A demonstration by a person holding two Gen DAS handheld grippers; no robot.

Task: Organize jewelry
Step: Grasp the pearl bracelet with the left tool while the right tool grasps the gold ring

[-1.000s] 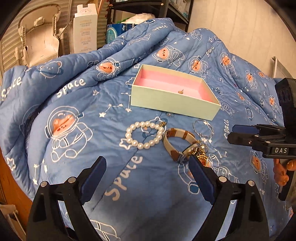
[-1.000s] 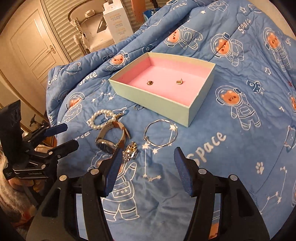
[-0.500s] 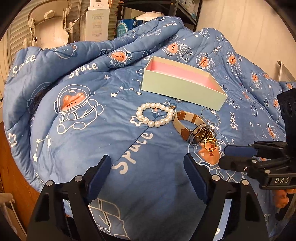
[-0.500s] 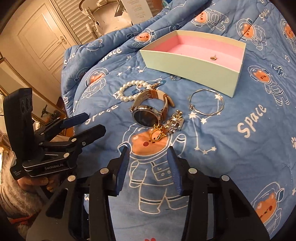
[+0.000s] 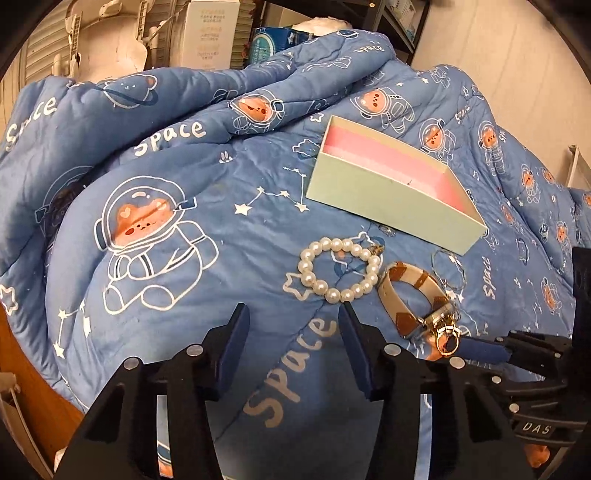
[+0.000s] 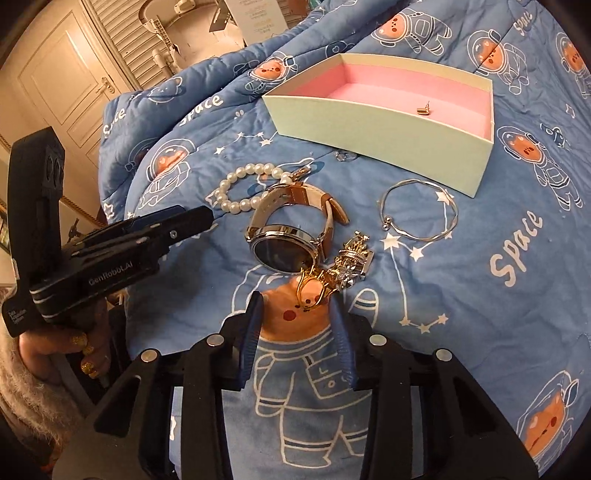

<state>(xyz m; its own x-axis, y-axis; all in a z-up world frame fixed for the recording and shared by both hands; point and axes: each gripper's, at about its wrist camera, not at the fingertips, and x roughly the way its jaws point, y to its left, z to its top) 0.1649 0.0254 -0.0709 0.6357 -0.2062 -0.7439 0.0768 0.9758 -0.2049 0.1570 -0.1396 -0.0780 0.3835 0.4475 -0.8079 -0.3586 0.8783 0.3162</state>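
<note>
A pale green box with a pink lining (image 6: 373, 122) (image 5: 388, 192) lies on the blue quilt and holds a gold earring (image 6: 423, 110). In front of it lie a pearl bracelet (image 6: 240, 192) (image 5: 338, 271), a watch with a tan and white strap (image 6: 284, 236) (image 5: 413, 295), a gold ring (image 6: 310, 291) (image 5: 447, 338), a sparkly brooch (image 6: 352, 264) and a thin silver bangle (image 6: 419, 210) (image 5: 448, 267). My right gripper (image 6: 297, 308) is open, its fingertips on either side of the gold ring. My left gripper (image 5: 293, 319) is open and empty, just short of the pearl bracelet.
The blue space-print quilt (image 5: 155, 229) covers the whole surface and bunches up at the back. A small silver ring (image 6: 343, 157) lies by the box's front wall. White cartons (image 5: 210, 33) and a shelf stand behind the quilt. A door (image 6: 70, 74) is at the left.
Both grippers have moved forward and lower toward the jewelry. The right gripper's jaws have narrowed and now flank the gold ring. The left gripper's jaws have also narrowed.
</note>
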